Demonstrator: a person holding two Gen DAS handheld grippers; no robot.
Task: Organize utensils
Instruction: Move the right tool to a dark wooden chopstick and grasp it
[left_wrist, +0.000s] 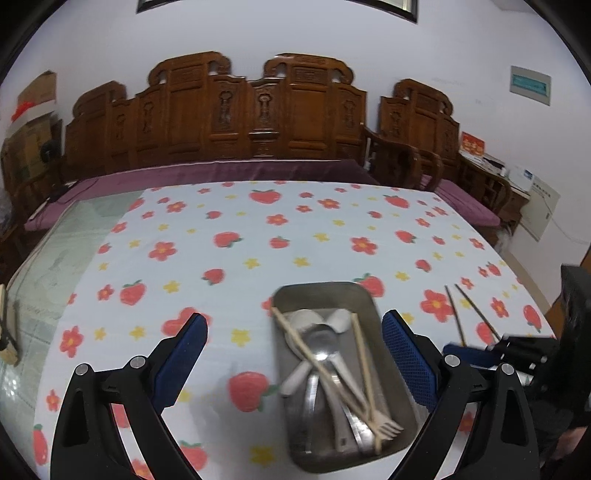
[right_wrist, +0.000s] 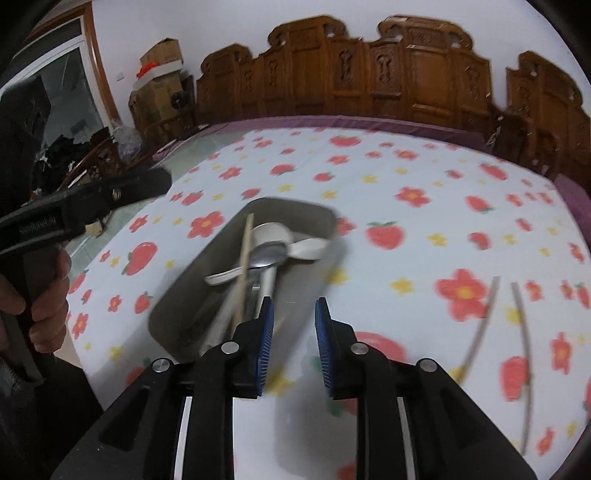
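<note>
- Steel tray at 5 o'clock in the left wrist view, on a strawberry-and-flower cloth over the table.
- Piled inside it: white spoons, metal spoons, a pale fork with tines at the near end, light chopsticks crossing over the heap.
- Left gripper low at 6 o'clock, blue-padded fingers spread wide, nothing between them but cloth and the tray's left part; right finger over the tray's right wall.
- Two dark chopsticks loose on the cloth at 4 o'clock, just right of the tray, apart from each other.
- Right gripper's blue pads at 4 o'clock near their lower ends; contact cannot be told.
- Carved wooden bench at 12 o'clock behind the table.

- Steel tray centre-left in the right wrist view, blurred, same spoons and a light chopstick within.
- Right gripper at 6 o'clock, jaws parted by a narrow gap, holding nothing, tips above the tray's near right corner.
- Dark chopsticks on the cloth at 4 o'clock, well clear of the fingers.
- Left gripper's black body at 9 o'clock, gripped by a hand.
</note>
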